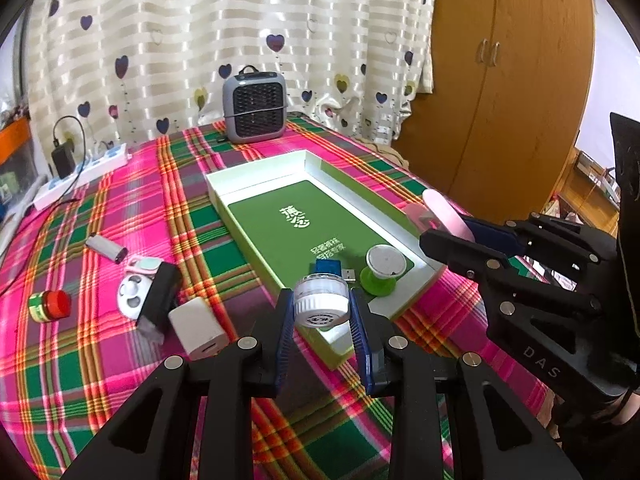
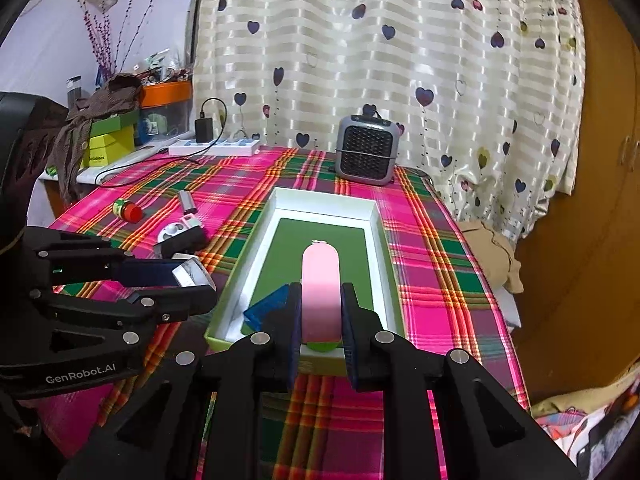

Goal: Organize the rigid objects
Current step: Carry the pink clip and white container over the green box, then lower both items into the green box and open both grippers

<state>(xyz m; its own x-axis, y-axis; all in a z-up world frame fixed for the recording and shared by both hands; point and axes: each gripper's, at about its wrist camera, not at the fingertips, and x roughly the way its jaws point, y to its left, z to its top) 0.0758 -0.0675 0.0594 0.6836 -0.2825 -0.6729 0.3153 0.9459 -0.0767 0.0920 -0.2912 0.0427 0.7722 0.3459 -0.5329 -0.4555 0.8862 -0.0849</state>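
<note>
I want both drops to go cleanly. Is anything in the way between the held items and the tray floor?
The left gripper holds a white round jar over the tray's near corner; a blue USB stick and green suction knob lie just beyond. The right gripper holds a pink case above the knob; the green floor ahead looks bare.

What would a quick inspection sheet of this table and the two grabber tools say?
Surface: plaid tablecloth.
Job's things: green tray holds a green knob and blue USB stick.
Clutter: red-capped jar, white adapter, lighter.
Grippers: left gripper shut on a white round jar; right gripper shut on a pink case.
Cables: power strip with a plugged charger.
Surroundings: grey heater, heart curtain, wardrobe.
</note>
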